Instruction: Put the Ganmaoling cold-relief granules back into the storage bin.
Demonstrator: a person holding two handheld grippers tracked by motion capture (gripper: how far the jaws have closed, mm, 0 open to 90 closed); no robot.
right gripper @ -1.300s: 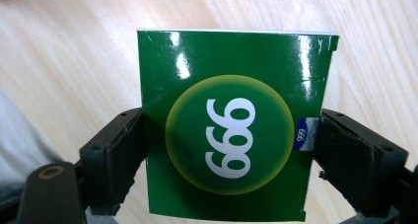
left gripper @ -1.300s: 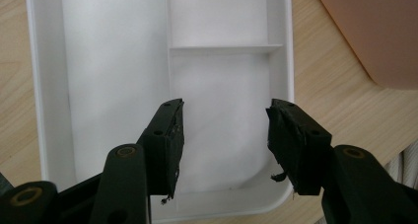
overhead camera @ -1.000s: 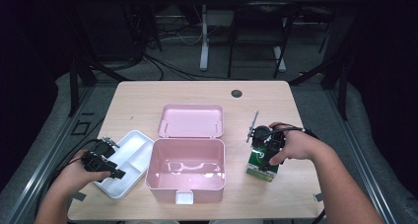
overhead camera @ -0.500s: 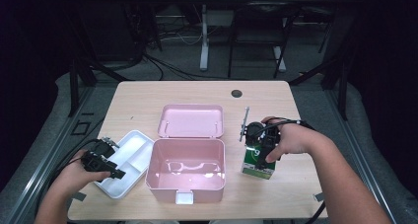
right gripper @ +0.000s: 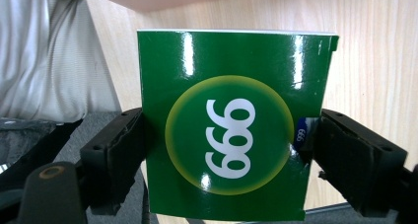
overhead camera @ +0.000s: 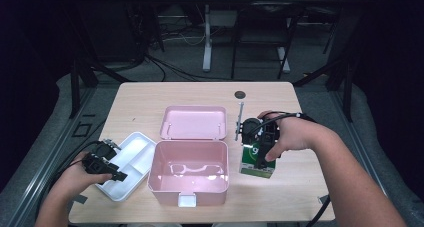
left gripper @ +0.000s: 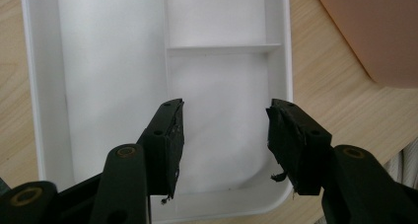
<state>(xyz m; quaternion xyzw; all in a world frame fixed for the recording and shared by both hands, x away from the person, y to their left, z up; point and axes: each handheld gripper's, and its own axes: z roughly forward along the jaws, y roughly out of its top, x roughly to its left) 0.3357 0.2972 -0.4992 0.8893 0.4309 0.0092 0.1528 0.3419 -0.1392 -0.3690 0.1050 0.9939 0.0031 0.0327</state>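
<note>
A green box (overhead camera: 254, 162) (right gripper: 231, 86) with a yellow circle and white digits sits between the jaws of my right gripper (overhead camera: 261, 154) (right gripper: 232, 140), which is shut on its two sides. It is just right of the open pink case (overhead camera: 187, 167), whose lid (overhead camera: 192, 122) lies back flat. My left gripper (overhead camera: 116, 175) (left gripper: 224, 140) is open over the near end of a white divided tray (overhead camera: 131, 159) (left gripper: 113, 61), with nothing between its fingers. The tray lies left of the pink case and holds nothing.
A thin metal rod (overhead camera: 239, 121) lies right of the pink lid. A small dark disc (overhead camera: 240, 94) rests near the table's far edge. The table's far half is bare wood. Dark cables and frame legs crowd the floor beyond.
My right gripper and the green box have shifted a little left, toward the pink case. The left gripper stays over the white tray.
</note>
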